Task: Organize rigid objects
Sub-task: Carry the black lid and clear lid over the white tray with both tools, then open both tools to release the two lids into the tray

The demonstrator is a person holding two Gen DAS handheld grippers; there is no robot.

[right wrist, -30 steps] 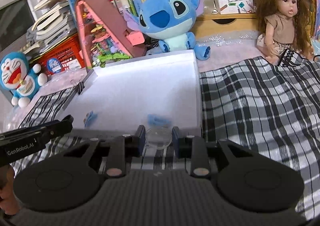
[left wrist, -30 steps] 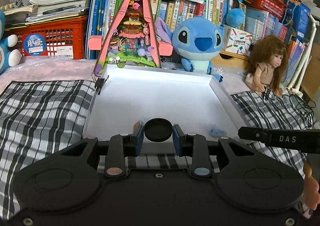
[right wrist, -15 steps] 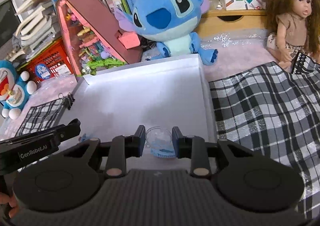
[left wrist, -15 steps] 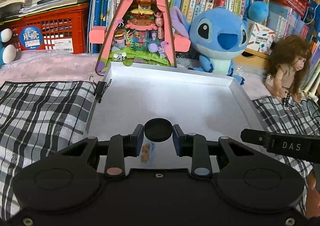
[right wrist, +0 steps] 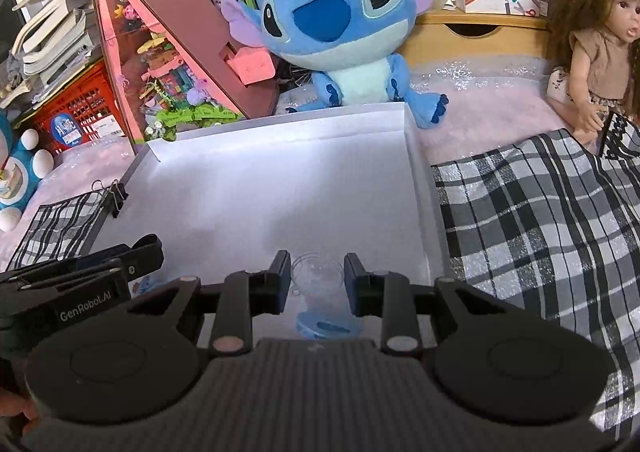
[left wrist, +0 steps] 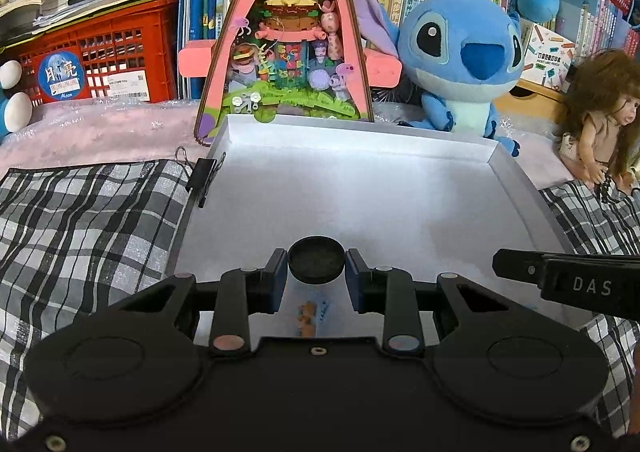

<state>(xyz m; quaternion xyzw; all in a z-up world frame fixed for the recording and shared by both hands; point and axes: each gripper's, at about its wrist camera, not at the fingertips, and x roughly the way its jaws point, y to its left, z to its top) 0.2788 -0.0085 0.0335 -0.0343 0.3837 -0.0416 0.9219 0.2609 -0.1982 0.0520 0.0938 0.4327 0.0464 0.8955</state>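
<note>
My left gripper (left wrist: 316, 272) is shut on a black round lid (left wrist: 316, 265) and holds it above the near part of the white tray (left wrist: 352, 132). A small orange and blue piece (left wrist: 310, 314) lies in the tray below it. My right gripper (right wrist: 317, 278) is shut on a clear round container (right wrist: 318, 272) over the tray's near right part (right wrist: 418, 172). A light blue piece (right wrist: 326, 326) lies in the tray under it. The right gripper shows at the right edge of the left wrist view (left wrist: 568, 280); the left gripper shows at the left of the right wrist view (right wrist: 80, 280).
The tray sits on a plaid cloth (left wrist: 80, 220) with a black binder clip (left wrist: 202, 178) on its left rim. Behind it stand a pink triangular toy house (left wrist: 288, 36), a blue plush (left wrist: 464, 52), a doll (right wrist: 592, 44), a red crate (left wrist: 96, 52) and shelves of books.
Both grippers have moved forward over the tray, still holding the lid and the clear container. The small pieces in the tray now lie beneath the grippers.
</note>
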